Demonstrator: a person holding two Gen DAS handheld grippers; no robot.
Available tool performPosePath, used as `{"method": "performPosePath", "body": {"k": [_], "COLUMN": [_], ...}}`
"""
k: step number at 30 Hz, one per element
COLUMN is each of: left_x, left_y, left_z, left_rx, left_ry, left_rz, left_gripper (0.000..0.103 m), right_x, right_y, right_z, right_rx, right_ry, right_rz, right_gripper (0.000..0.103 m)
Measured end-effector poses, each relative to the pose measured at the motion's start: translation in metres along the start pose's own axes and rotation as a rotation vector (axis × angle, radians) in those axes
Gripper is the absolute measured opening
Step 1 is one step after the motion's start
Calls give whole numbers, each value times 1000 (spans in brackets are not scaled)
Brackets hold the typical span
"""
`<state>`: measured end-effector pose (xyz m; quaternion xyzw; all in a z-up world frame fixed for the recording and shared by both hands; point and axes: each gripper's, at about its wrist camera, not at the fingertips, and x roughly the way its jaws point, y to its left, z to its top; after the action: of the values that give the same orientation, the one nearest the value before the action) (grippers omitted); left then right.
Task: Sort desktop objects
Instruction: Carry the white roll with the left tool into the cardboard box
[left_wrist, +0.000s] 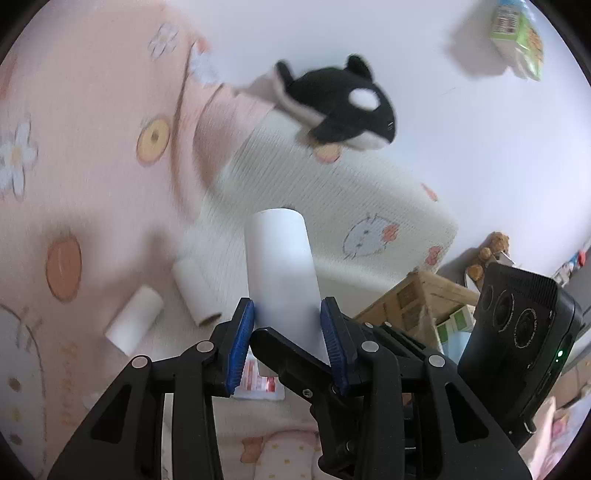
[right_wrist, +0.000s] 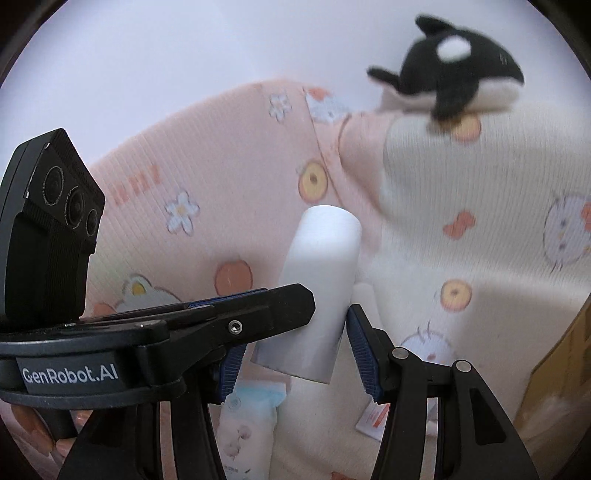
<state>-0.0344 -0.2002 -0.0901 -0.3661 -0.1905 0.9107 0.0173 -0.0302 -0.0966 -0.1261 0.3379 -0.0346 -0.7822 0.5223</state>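
Left wrist view: your pink-and-cream printed ribbed cloth (left_wrist: 110, 155) is strewn — black-and-white plush orca (left_wrist: 343, 107) at 12 o'clock, two white paper rolls (left_wrist: 162, 306) at 9. Wooden box (left_wrist: 417, 295) at 3 holds cartons. Each gripper — left (left_wrist: 291, 332), right (right_wrist: 291, 354) — clamps a white roll (left_wrist: 280, 266) half-open, unplaced. Most sorting remains, I judge.

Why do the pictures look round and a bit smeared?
Both views are fisheye, so edges curve inside a dark ring. Left view: the orca and blanket are motion-blurred, the carton throws a soft shadow. Right view: the roll looks soft-edged.
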Motion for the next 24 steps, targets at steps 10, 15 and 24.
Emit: {"method": "performPosePath", "body": {"k": [10, 15, 24], "left_x": [-38, -54, -71], "left_y": [-37, -69, -119], "left_z": [40, 55, 66], "left_rx": [89, 178, 262], "left_ry": [-80, -128, -172], "left_rz": [-13, 9, 14], "left_gripper": [41, 41, 42], "right_x": [-42, -64, -108], "right_y": [24, 24, 17], "right_z": [47, 68, 86], "right_rx": [-98, -111, -114], "right_ry": [-111, -168, -260], "right_rz": [-30, -30, -43], "right_gripper": [51, 51, 51]}}
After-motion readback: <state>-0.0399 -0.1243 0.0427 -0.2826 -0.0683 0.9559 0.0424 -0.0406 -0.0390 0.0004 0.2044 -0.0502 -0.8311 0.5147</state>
